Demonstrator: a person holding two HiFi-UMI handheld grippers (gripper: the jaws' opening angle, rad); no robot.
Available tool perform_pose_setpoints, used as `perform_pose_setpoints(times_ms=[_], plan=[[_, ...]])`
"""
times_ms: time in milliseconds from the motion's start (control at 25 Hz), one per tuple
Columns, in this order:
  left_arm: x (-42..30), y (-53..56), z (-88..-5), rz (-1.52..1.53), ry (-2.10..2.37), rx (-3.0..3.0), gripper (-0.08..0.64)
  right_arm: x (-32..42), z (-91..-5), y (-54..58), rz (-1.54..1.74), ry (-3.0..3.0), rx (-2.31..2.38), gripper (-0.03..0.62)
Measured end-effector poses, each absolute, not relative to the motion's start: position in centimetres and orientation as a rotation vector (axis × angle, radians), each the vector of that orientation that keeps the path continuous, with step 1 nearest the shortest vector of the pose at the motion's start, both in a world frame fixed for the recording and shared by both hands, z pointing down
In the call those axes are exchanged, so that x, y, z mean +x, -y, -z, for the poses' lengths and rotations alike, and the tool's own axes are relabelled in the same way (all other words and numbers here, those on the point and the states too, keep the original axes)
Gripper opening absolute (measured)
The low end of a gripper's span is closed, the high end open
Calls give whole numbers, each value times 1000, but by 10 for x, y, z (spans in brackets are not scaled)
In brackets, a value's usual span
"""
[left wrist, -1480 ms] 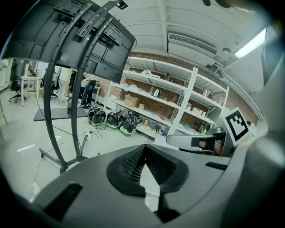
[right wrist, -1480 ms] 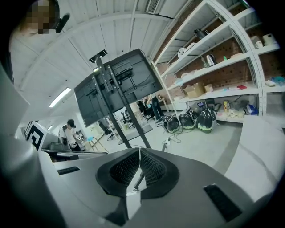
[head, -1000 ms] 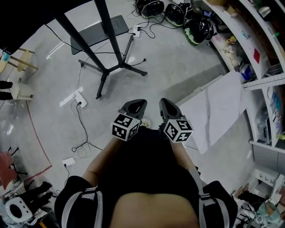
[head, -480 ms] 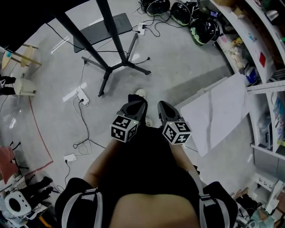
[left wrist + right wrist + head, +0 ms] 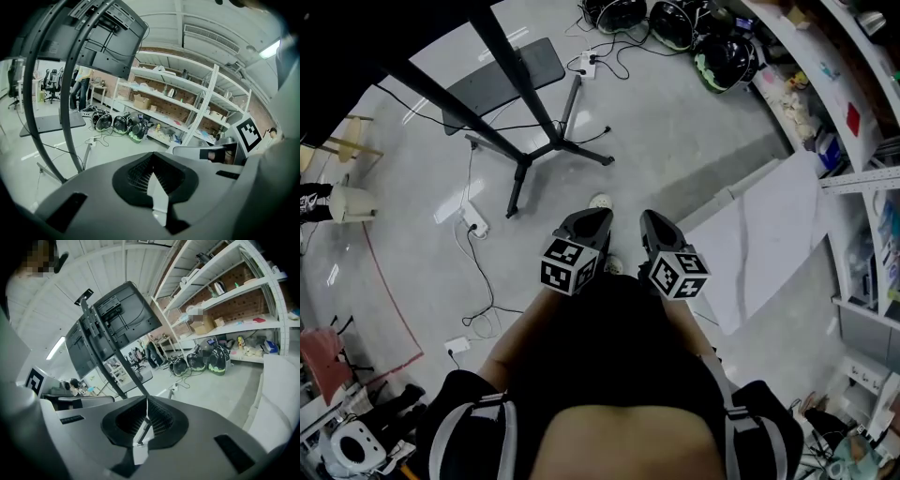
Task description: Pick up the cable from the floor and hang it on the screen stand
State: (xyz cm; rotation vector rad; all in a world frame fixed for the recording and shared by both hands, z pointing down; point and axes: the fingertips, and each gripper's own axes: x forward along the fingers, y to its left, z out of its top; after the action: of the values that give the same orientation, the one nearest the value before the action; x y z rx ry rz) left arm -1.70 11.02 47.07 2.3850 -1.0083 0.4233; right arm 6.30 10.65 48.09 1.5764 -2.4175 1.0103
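The screen stand [image 5: 553, 142] rises on black poles from a legged base on the grey floor, up and left of both grippers. A thin black cable [image 5: 480, 281] runs over the floor from a white power strip [image 5: 472, 222] to a white plug [image 5: 457, 347] at the left. My left gripper [image 5: 591, 221] and right gripper [image 5: 655, 223] hang side by side in front of my body, both shut and empty. In the left gripper view the left gripper [image 5: 152, 161] points past the stand's pole [image 5: 70, 136]. Over the right gripper [image 5: 146, 404] I see the mounted screen [image 5: 119, 319].
Several dark helmets [image 5: 722, 58] and a tangle of cables lie at the top. Shelving [image 5: 853, 112] fills the right side, with a large white panel [image 5: 769, 230] lying before it. A white shoe [image 5: 601, 201] shows ahead of the left gripper. A red line [image 5: 389, 300] curves along the floor at left.
Both grippers travelled across the floor together with the person's step, still shut. A white shoe has come into view ahead of the left gripper. The stand sits a little further left in view.
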Motion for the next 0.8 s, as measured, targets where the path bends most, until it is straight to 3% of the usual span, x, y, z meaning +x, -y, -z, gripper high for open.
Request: perform_pose_setpoints(times_ms=[800], plan=[[-25, 98, -445, -381, 934, 2469, 8, 61, -443, 92, -873, 2418, 1676, 25]])
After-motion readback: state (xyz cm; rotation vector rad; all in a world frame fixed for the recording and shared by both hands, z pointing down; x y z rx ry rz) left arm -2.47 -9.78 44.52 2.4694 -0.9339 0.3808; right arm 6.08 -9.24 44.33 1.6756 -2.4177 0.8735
